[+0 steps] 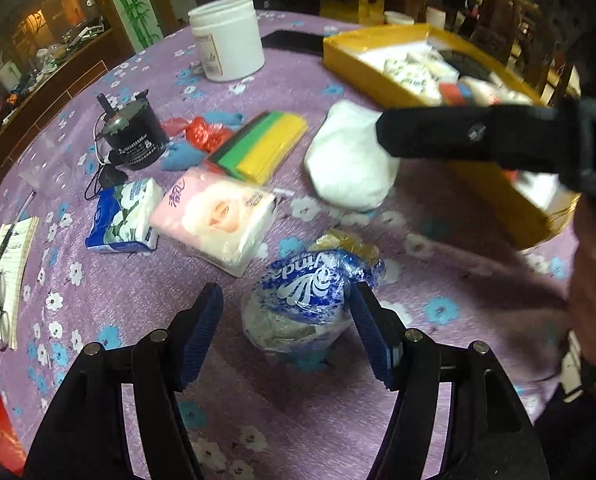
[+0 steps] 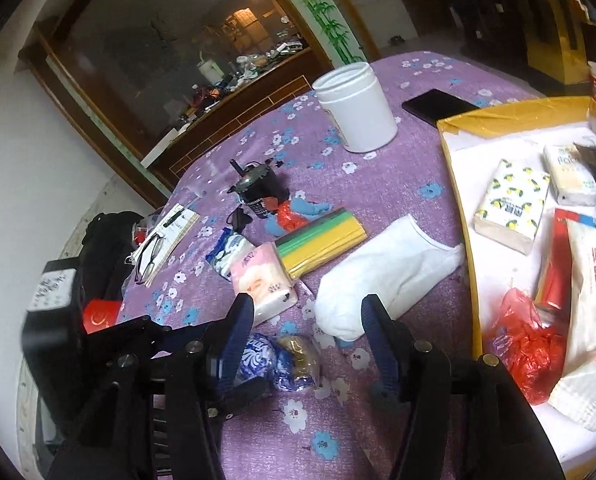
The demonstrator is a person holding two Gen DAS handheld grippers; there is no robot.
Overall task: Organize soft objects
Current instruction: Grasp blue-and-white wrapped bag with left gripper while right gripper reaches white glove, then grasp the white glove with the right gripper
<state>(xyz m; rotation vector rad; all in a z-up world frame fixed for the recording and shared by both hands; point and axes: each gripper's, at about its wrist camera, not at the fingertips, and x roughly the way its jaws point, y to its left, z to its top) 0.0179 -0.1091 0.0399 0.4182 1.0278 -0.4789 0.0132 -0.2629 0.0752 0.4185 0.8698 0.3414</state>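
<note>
Two grippers are hanging over the purple table. The left gripper is standing wide around the blue-wrapped tissue roll, pads not touching. The right gripper is standing wide and empty, the white sock lying just ahead.

A white plastic jar is seen upright on the purple floral tablecloth. A black phone lies beyond it; a small black motor, notepad and glasses are placed left.
</note>
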